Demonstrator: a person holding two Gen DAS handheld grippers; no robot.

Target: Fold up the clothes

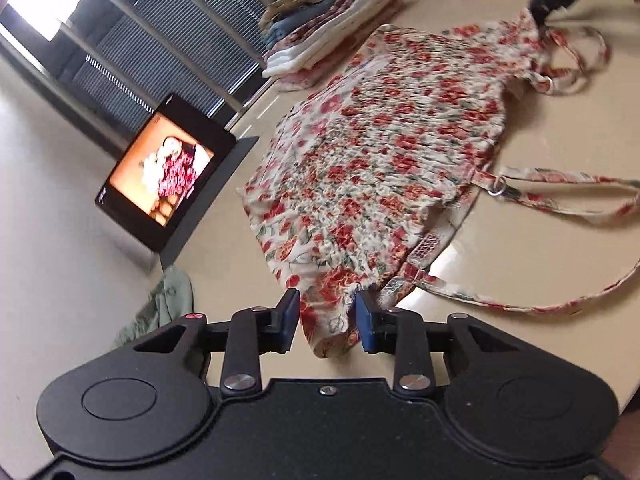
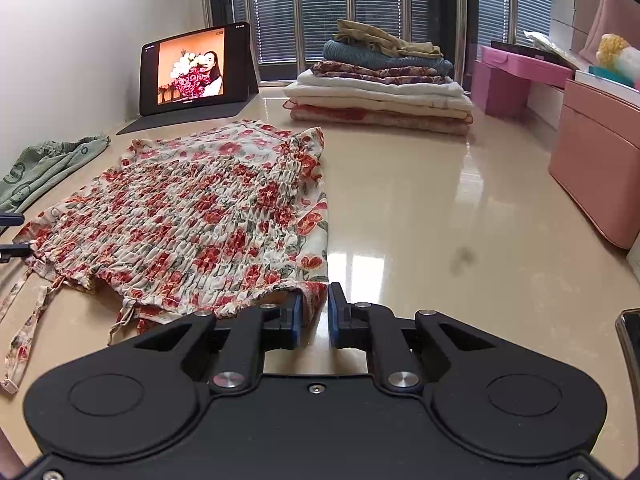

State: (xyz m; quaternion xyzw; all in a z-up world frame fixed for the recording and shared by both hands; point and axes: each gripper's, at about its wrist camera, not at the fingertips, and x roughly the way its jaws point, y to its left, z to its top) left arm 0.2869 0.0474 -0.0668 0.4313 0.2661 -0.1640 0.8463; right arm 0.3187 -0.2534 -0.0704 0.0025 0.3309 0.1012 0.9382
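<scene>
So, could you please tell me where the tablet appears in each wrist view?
Left wrist: the tablet stands at the left middle, tilted, left of the floral top.
Right wrist: the tablet stands at the upper left, behind the floral top.
Shared landmark: the stack of folded clothes.

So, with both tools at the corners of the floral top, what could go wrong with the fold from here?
1. The loose straps trail off the floral top and may tangle or end up outside the fold.
2. The right tool has only a thin corner between its fingers, so the cloth may slip out.
3. The left tool holds its corner at the table edge; the top could slide off.
</scene>
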